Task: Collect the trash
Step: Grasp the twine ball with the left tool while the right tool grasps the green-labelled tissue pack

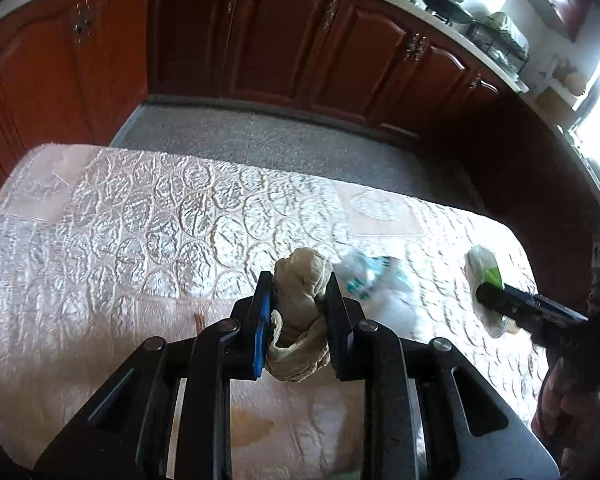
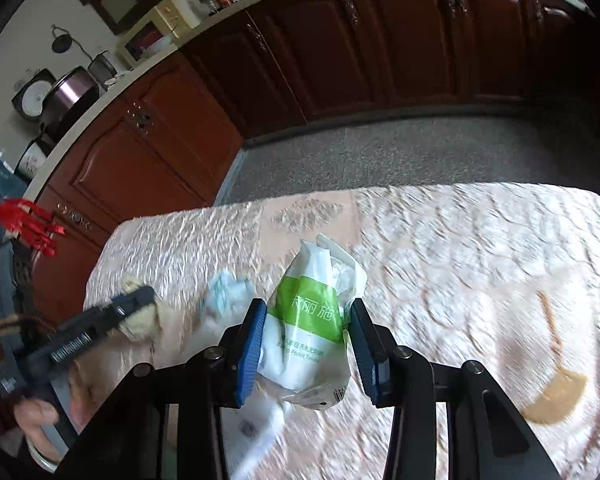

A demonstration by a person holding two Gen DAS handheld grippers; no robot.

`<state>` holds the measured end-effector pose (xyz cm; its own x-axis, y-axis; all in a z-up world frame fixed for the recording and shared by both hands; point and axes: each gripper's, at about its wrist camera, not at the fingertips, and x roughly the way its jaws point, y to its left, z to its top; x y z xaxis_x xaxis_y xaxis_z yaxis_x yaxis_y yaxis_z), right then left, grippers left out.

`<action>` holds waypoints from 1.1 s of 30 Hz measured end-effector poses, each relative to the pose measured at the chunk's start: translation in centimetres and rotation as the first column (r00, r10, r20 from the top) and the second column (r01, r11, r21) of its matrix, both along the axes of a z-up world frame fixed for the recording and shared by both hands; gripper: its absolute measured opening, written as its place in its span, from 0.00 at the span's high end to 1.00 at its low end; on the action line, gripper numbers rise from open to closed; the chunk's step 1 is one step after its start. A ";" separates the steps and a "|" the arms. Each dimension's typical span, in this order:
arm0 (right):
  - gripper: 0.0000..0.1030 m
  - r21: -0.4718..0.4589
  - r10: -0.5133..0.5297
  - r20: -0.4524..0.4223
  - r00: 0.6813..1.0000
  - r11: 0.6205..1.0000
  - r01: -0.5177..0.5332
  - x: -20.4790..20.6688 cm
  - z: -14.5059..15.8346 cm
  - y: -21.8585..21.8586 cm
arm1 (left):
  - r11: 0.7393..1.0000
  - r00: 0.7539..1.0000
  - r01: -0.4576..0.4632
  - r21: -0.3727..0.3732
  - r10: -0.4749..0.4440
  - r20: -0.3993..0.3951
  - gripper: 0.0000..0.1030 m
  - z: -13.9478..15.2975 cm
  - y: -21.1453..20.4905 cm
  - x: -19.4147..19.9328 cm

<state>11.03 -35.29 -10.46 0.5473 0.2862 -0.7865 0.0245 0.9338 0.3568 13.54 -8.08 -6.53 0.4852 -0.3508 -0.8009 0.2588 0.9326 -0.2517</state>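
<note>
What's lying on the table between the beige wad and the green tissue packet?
A crumpled white-and-teal wrapper, seen in both wrist views, lies between beige wad and packet.

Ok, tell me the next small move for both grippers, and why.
Probably lift both straight up off the tablecloth. The left gripper is clamped on the crumpled beige paper and the right gripper pinches the green-and-white tissue packet. A third crumpled wrapper remains between them.

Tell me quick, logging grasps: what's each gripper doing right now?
Left gripper: closed on the beige crumpled wad.
Right gripper: closed on the green-and-white tissue packet.
</note>
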 end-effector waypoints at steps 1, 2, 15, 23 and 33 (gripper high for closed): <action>0.61 -0.013 -0.001 0.000 1.000 1.000 0.001 -0.6 0.0 0.0 | 1.000 1.000 0.002 0.010 -0.002 0.004 0.79 0.2 -0.2 -0.5; 0.61 -0.031 -0.001 0.000 1.000 1.000 0.001 -1.4 0.0 -0.1 | 1.000 1.000 0.005 0.020 -0.005 0.007 0.79 0.4 -0.4 -1.0; 0.61 -0.091 -0.040 0.011 0.999 0.995 0.041 -8.6 0.4 -3.2 | 0.996 0.995 0.061 0.068 -0.066 0.075 0.79 3.7 -3.9 -6.4; 0.61 -0.114 -0.054 0.035 0.998 0.992 0.057 -12.4 1.4 -4.2 | 0.990 0.987 0.117 0.076 -0.124 0.097 0.79 5.3 -7.0 -9.8; 0.61 -0.126 -0.111 0.065 0.992 0.985 0.119 -17.2 2.5 -8.4 | 0.970 0.967 0.222 0.100 -0.232 0.103 0.79 6.4 -12.8 -13.2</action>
